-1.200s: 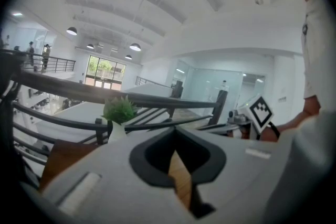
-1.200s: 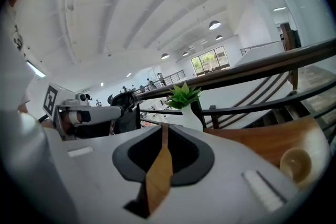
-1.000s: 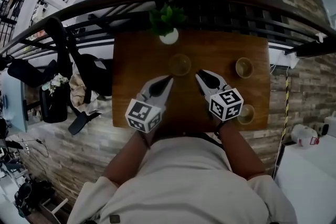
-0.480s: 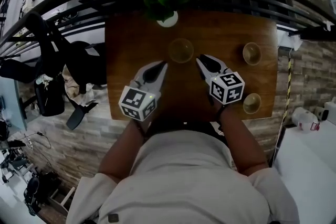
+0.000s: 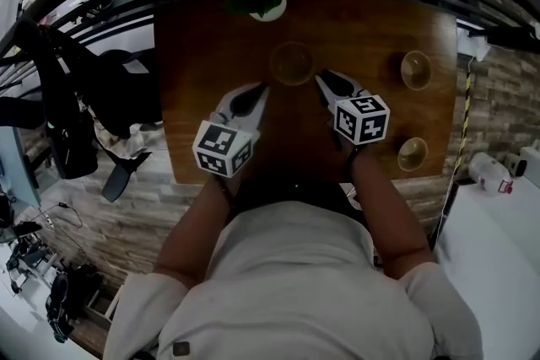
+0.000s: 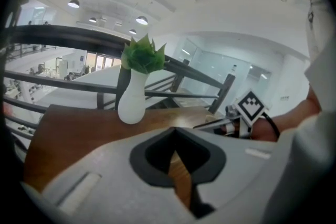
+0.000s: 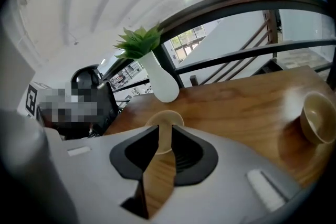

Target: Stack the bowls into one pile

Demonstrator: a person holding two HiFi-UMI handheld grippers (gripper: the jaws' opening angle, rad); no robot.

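Observation:
Three tan bowls sit apart on the wooden table (image 5: 202, 55). One bowl (image 5: 292, 63) is at the centre back, another bowl (image 5: 415, 69) at the right back, and a third bowl (image 5: 412, 153) at the right front. My right gripper (image 5: 321, 78) hovers just right of the centre bowl (image 7: 167, 115), which shows past its tips. Its jaws have just opened a little and stand narrowly open (image 7: 160, 131) with nothing between them. My left gripper (image 5: 263, 86) hangs front left of that bowl, tips together (image 6: 175, 131) and empty.
A white vase with a green plant (image 5: 268, 8) stands at the table's back edge, close behind the centre bowl. A dark railing (image 7: 252, 8) runs behind the table. The right back bowl (image 7: 317, 115) lies at the right of the right gripper view.
Both grippers have come down and moved forward toward the centre bowl. The bowls and the vase have not moved on the table.

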